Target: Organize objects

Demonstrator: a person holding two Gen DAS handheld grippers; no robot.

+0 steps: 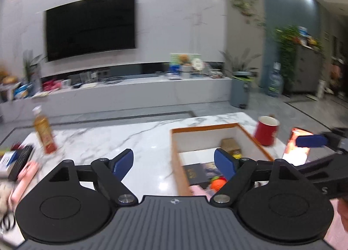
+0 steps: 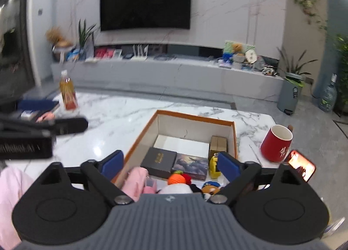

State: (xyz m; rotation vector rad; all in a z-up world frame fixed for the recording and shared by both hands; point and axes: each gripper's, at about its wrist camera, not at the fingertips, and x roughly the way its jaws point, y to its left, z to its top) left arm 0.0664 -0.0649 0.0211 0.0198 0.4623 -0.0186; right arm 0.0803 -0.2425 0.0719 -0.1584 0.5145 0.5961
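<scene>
- Box [image 2: 233, 139] with the orange rim is the collection point: it sits on the marble table [image 2: 130, 117], right of centre, open top. Inside: dark book [image 2: 158, 160], picture-cover book [image 2: 191, 166], small cardboard carton [image 2: 218, 143], yellow toy [image 2: 214, 166], orange knitted toy [image 2: 177, 179], pink cloth [image 2: 136, 179].
- Loose items left on the table: bottle [image 2: 68, 92] far left, red mug [image 2: 276, 146] and a lit phone [image 2: 301, 165] just right of the box, clutter at the left edge [image 1: 19, 160].
- My read: both hands are between picks, nothing carried. Next pick looks like mug or phone for the right, bottle for the left.
- Doing it well: take the mug across the body, not the rim; keep it upright. Phone lies flat, so come in low at an edge. There's free floor at the box's back, so drop there.
- Left gripper [image 1: 174, 164]: jaws spread wide, empty, touching nothing; hovering over the table at the box's left wall.
- Right gripper [image 2: 170, 165]: jaws also wide apart, empty; over the box's near end, pads clear of contents.
- Frames are motion-blurred, so small items are uncertain.
</scene>
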